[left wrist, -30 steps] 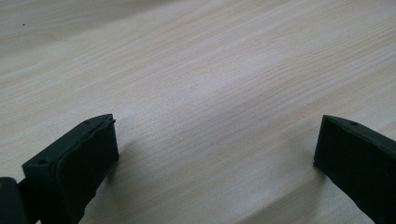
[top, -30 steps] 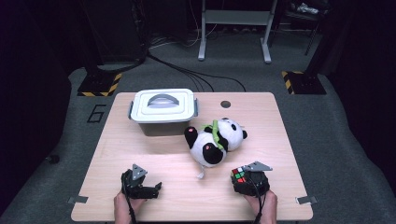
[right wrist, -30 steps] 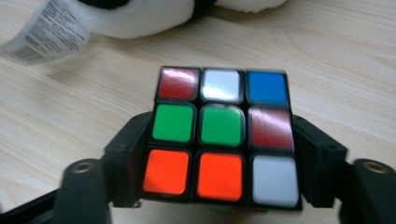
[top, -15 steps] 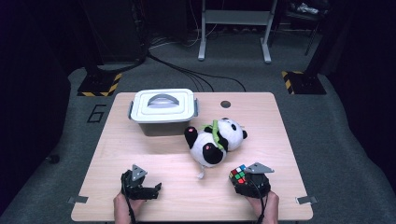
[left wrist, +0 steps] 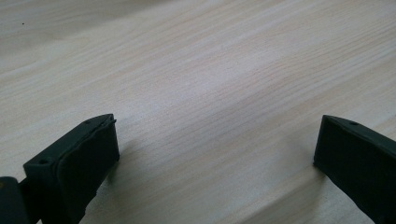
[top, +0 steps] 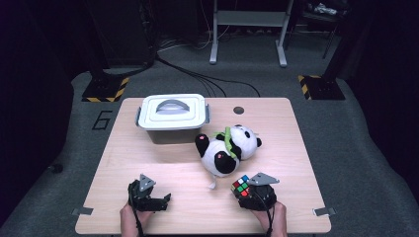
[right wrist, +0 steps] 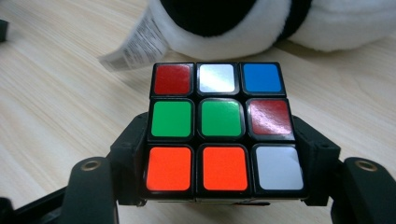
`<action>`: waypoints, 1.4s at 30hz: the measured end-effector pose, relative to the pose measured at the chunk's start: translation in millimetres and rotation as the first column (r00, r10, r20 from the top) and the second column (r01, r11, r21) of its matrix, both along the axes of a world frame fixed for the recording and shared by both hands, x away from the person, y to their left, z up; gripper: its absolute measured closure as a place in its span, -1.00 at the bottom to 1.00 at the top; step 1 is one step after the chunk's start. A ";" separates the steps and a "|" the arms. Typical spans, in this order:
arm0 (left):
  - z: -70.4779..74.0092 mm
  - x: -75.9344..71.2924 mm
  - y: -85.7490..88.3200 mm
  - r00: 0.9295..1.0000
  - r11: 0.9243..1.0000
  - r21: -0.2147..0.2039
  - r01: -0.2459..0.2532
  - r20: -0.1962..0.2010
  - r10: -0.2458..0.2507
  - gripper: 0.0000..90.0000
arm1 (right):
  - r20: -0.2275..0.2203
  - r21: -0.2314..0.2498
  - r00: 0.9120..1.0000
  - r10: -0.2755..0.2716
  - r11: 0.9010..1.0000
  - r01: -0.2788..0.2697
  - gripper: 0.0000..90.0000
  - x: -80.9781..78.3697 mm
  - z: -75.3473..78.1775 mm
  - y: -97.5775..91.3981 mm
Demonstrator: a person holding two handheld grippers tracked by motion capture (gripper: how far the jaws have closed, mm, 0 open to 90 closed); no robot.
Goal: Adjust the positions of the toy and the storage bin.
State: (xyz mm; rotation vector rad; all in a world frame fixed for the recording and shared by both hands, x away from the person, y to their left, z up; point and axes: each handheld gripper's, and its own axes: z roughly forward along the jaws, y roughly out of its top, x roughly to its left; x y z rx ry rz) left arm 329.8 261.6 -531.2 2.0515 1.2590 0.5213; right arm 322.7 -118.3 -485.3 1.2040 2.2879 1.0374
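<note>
A scrambled colour cube (right wrist: 222,128) sits clamped between the two black jaws of my right gripper (top: 243,190), near the table's front right; in the high view the cube (top: 240,185) shows at the gripper's left tip. A plush panda (top: 227,149) lies just beyond it, its white body and sewn tag (right wrist: 133,43) close in the right gripper view. My left gripper (top: 160,201) rests low at the front left, jaws wide apart over bare wood, nothing between its pads (left wrist: 88,158).
A white lidded plastic box (top: 172,117) with a grey handle stands at the back left of the light wooden table (top: 148,163). A round cable hole (top: 239,110) sits near the far edge. Dark floor with cables surrounds the table.
The right gripper has shifted slightly to the left with the cube, closer to the panda. The left gripper has stayed where it was.
</note>
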 end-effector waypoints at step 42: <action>0.1 0.0 0.1 1.000 1.000 0.002 0.002 -0.001 -0.002 -1.00 | 0.036 0.002 0.938 0.345 0.938 -0.346 -0.26 6.6 31.1 113.4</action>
